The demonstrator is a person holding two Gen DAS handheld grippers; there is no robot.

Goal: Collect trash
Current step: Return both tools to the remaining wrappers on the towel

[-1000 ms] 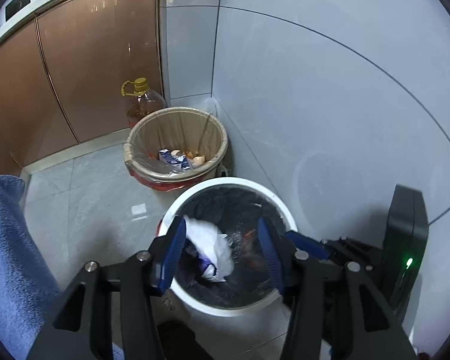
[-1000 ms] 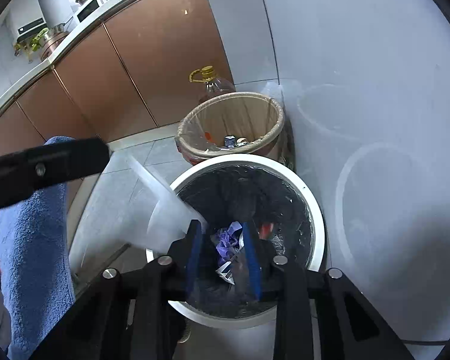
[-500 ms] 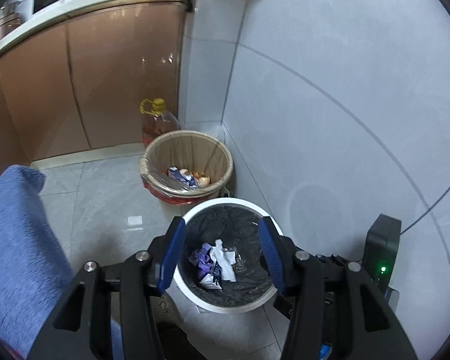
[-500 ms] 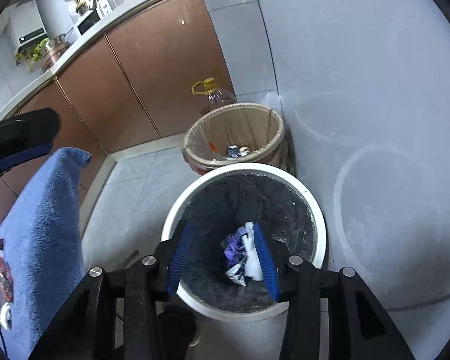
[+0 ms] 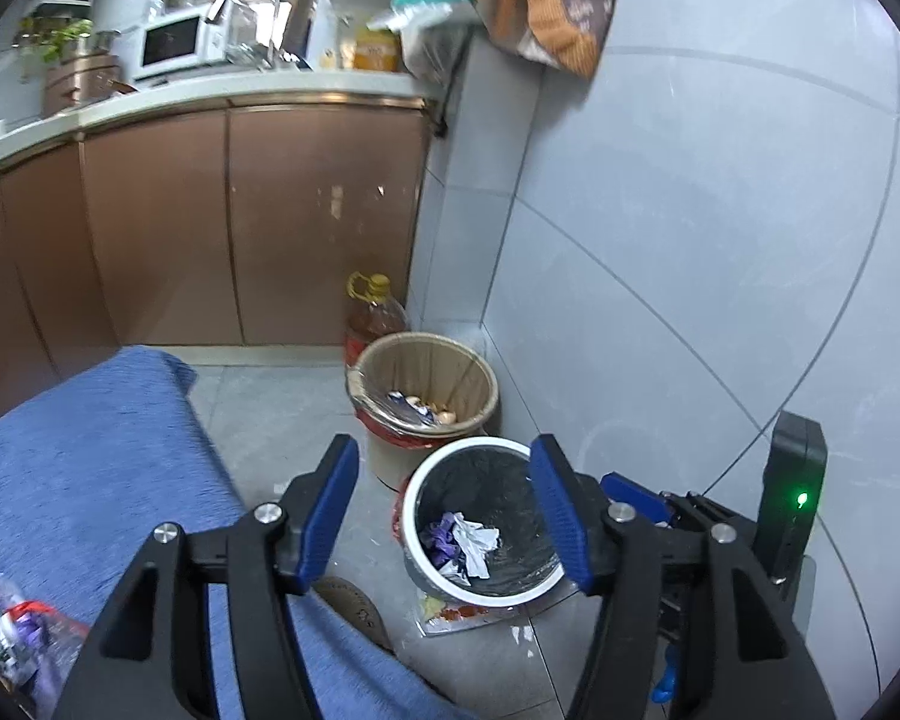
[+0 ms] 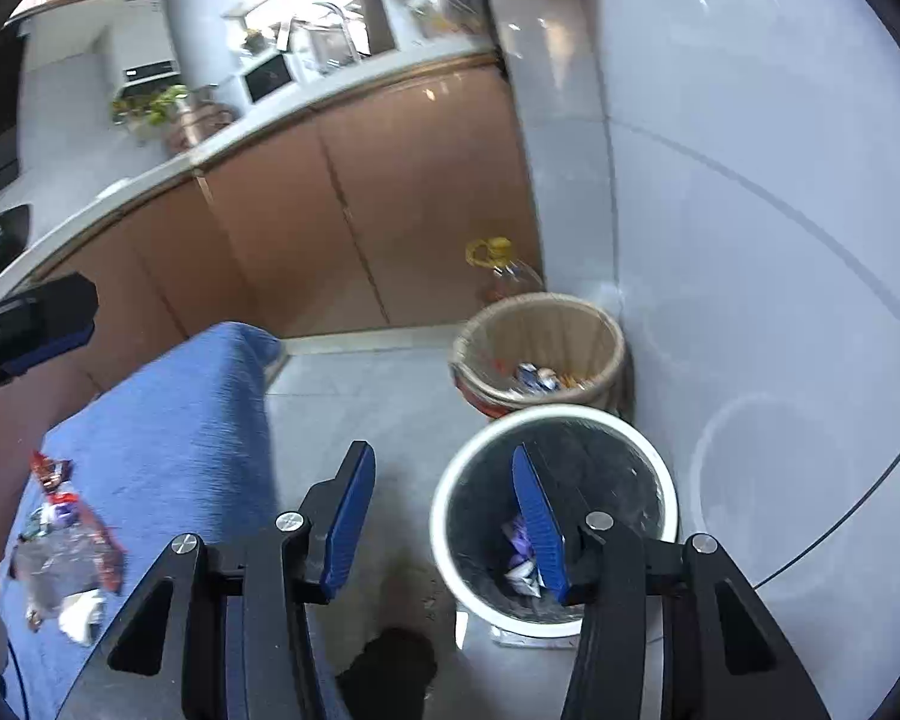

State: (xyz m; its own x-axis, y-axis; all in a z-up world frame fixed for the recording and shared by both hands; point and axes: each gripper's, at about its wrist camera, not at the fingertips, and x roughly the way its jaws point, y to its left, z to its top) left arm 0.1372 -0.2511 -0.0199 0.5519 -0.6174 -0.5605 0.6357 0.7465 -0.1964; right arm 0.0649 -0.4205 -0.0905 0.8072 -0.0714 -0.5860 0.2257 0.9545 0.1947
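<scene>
A white-rimmed bin point(image 5: 415, 525) with a black liner stands on the floor by the wall and holds crumpled white and purple trash point(image 5: 462, 542). It also shows in the right wrist view point(image 6: 444, 525). My left gripper point(image 5: 444, 516) is open and empty, high above the bin. My right gripper point(image 6: 444, 525) is open and empty, above the floor left of the bin. More wrappers point(image 6: 66, 531) lie on the blue cloth point(image 6: 168, 444), also seen in the left wrist view point(image 5: 15, 630).
A tan bin point(image 5: 423, 381) with scraps stands behind the white one, with an oil bottle point(image 5: 375, 312) in the corner. Brown cabinets point(image 5: 210, 228) run along the back. The tiled wall point(image 5: 660, 240) is on the right. The blue cloth surface point(image 5: 78, 456) fills the left.
Both grippers have lifted up and back from the bin. The right gripper has opened wider and swung left. The trash now lies in the bin and the cloth with wrappers has come into view.
</scene>
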